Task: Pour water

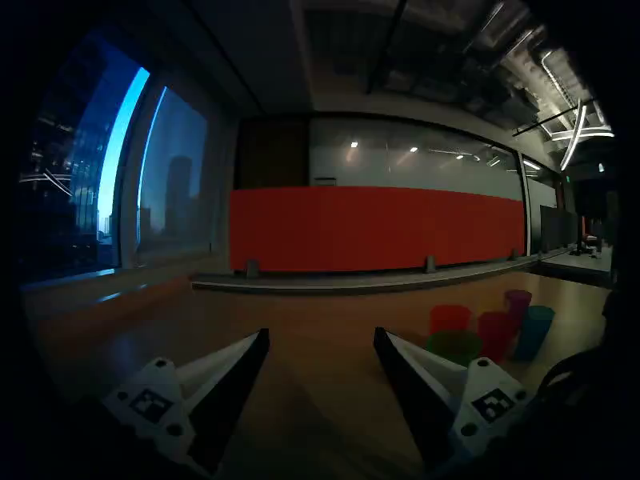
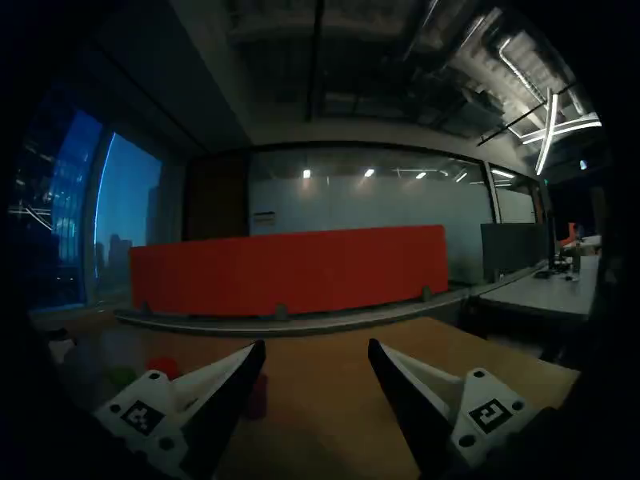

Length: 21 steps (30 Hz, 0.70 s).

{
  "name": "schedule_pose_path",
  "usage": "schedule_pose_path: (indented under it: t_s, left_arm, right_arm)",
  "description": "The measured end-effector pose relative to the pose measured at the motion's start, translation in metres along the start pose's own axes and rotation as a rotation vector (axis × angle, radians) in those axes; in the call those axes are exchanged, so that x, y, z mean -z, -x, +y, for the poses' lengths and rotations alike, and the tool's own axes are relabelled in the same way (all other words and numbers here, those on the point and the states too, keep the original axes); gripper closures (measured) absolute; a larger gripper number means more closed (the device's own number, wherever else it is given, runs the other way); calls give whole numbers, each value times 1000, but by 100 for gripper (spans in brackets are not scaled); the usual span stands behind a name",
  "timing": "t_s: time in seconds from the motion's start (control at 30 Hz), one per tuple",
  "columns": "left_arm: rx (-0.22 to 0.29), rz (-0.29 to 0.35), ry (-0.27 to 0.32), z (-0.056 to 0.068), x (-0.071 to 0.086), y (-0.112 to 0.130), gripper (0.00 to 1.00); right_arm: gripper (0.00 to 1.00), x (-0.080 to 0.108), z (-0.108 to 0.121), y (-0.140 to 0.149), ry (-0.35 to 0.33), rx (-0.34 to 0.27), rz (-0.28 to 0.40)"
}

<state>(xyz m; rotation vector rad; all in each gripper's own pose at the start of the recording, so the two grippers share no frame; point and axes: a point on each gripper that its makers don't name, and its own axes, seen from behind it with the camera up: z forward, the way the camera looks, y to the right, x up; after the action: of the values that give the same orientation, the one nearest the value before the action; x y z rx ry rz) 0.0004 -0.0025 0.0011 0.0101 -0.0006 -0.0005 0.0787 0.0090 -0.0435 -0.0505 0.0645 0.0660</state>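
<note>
Fingers (image 1: pixel 232 372) of the left gripper (image 1: pixel 320 336) are spread wide with nothing between them. Those of the right gripper (image 2: pixel 316 346) are likewise parted and empty. Both are held low over the wooden counter (image 1: pixel 320 320), it is judged, so that a cup can be approached before any pouring is begun.

The cups are gathered in a tight cluster toward the counter's edge at the right of the left gripper view, probably so that pouring and receiving cups are within easy reach of each other. Five are counted there: one red cup (image 1: pixel 450 318), one green cup (image 1: pixel 454 346), one crimson cup (image 1: pixel 496 334), one purple cup (image 1: pixel 518 302) and one teal cup (image 1: pixel 534 328). In the right gripper view, part of the cluster is glimpsed dimly beside and behind one finger. Whether water is held in any cup cannot be told in the low light.

One red partition (image 1: pixel 376 228) is set along the counter's far edge.
</note>
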Motion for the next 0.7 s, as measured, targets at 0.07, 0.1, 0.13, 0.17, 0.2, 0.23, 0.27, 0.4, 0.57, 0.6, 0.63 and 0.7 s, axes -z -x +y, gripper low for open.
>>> schedule_pose_path:
  t_s: [0.07,0.1,0.13,0.17,0.2,0.23,0.27,0.4,0.57,0.6,0.63,0.7]
  left_arm:
    - [0,0,0,0,0,0,3]
    - [0,0,0,0,0,0,3]
    - [0,0,0,0,0,0,3]
    - [0,0,0,0,0,0,3]
    - [0,0,0,0,0,0,3]
    - [0,0,0,0,0,0,3]
    - [0,0,0,0,0,-1,3]
    - [0,0,0,0,0,-1,3]
    - [0,0,0,0,0,-1,3]
    - [0,0,0,0,0,-1,3]
    - [0,0,0,0,0,-1,3]
    - [0,0,0,0,0,-1,3]
  right_arm:
    - [1,1,2,0,-1,2,3]
    - [1,1,3,0,-1,4,5]
    - [1,1,4,0,-1,7,5]
    - [1,1,5,1,-1,11,6]
    - [1,1,6,2,-2,15,6]
    - [1,0,6,3,-3,19,4]
    - [1,-1,6,5,-5,24,3]
    - [1,-8,8,13,-6,37,-2]
    - [1,-19,3,26,-16,49,-4]
    - [1,-21,1,28,-21,51,-3]
    - [1,-24,-1,29,-28,51,0]
    - [1,-28,-6,32,-43,50,5]
